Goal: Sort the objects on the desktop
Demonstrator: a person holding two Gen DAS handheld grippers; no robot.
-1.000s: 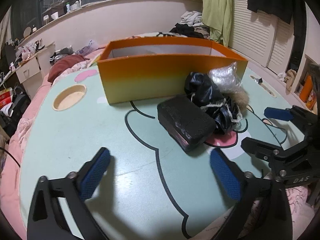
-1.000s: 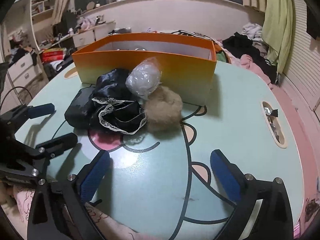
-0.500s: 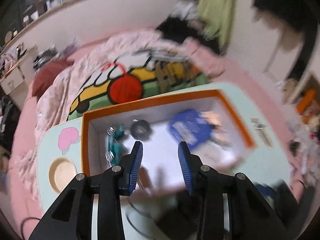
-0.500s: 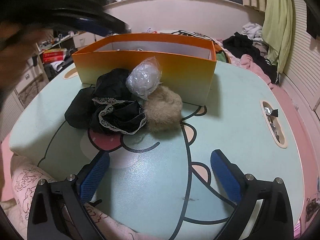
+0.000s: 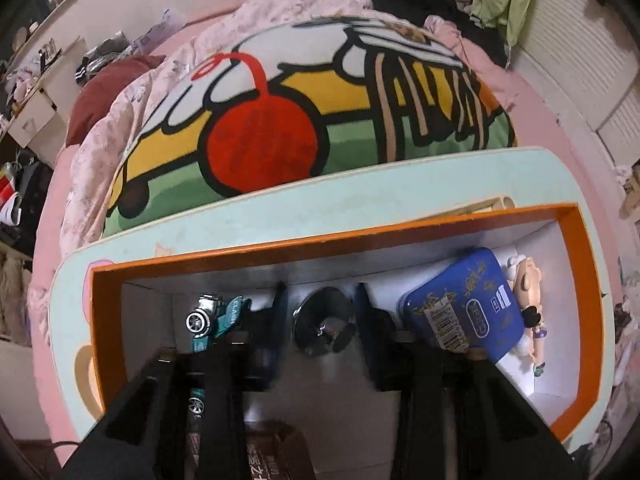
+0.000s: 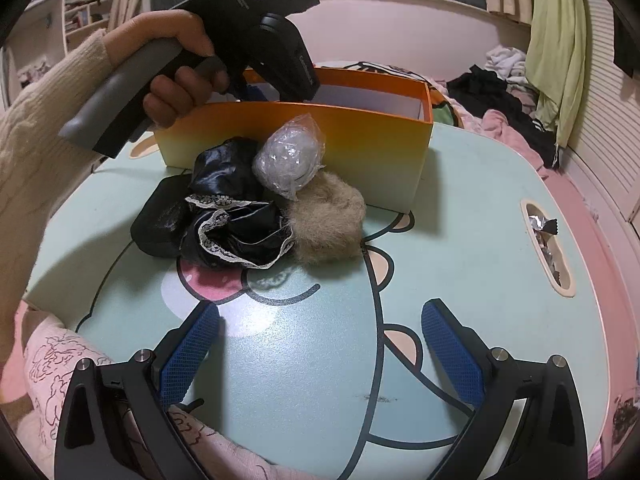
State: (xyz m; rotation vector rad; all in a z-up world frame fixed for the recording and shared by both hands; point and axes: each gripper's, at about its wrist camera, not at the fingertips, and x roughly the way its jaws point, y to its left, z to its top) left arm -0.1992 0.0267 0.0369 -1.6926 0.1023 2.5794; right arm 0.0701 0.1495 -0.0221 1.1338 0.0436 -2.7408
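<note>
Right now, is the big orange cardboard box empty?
No. The orange cardboard box holds a teal toy car, a blue packet and a doll.

Left downward, right level; shared box (image 5: 580, 264).

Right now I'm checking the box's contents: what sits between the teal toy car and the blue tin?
A round shiny metal piece, seen in the left wrist view between the toy car and the blue tin, framed by the left gripper.

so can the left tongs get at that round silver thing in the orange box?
Probably yes. The left tongs are down inside the orange box, fingers either side of the round silver piece, nothing between them.
</note>
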